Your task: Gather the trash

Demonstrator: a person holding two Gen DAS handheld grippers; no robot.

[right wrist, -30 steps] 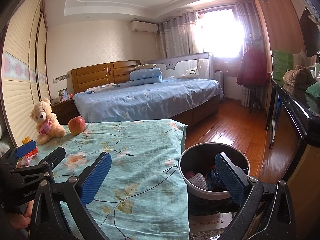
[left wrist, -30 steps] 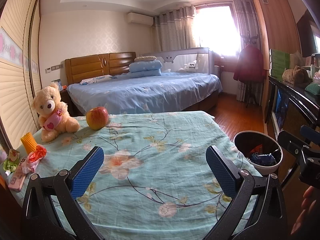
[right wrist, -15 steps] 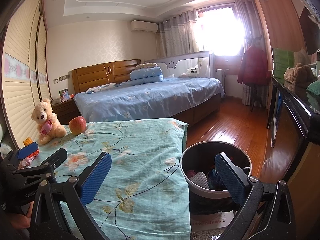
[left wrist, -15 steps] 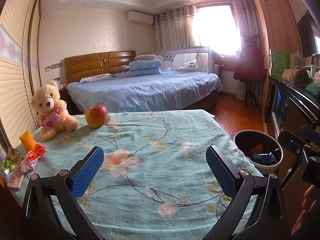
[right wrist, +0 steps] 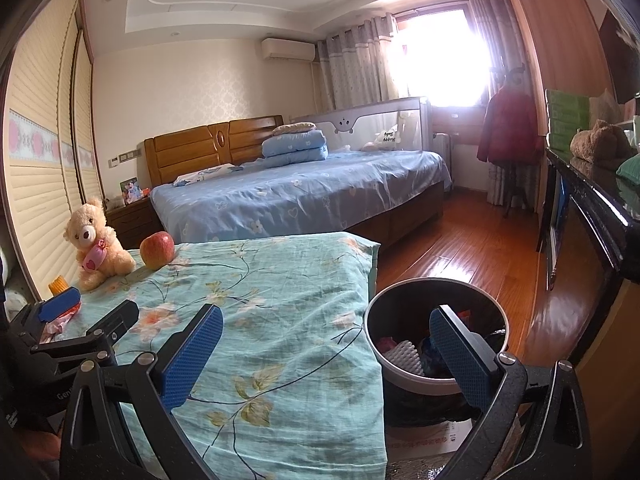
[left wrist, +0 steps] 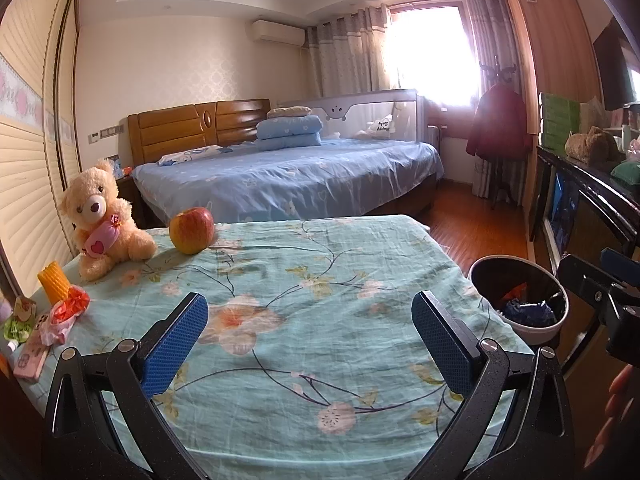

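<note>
A round waste bin (right wrist: 436, 376) with several scraps inside stands on the floor to the right of the table; it also shows at the right in the left wrist view as the bin (left wrist: 536, 328). A crumpled red and pink wrapper (left wrist: 64, 314) lies at the table's left edge beside a green packet (left wrist: 18, 322). My left gripper (left wrist: 310, 340) hangs open and empty over the floral tablecloth (left wrist: 304, 280). My right gripper (right wrist: 326, 352) is open and empty, its right finger over the bin.
On the table's left side sit a teddy bear (left wrist: 102, 220), a red apple (left wrist: 191, 230), an orange corn-shaped object (left wrist: 54, 288) and a pink phone (left wrist: 32, 356). A blue bed (left wrist: 288, 180) lies behind; a dark cabinet (right wrist: 592, 216) lines the right wall above wooden floor.
Both views have shifted slightly; the table objects sit a little higher in the left wrist view. Both grippers stay open and empty.
</note>
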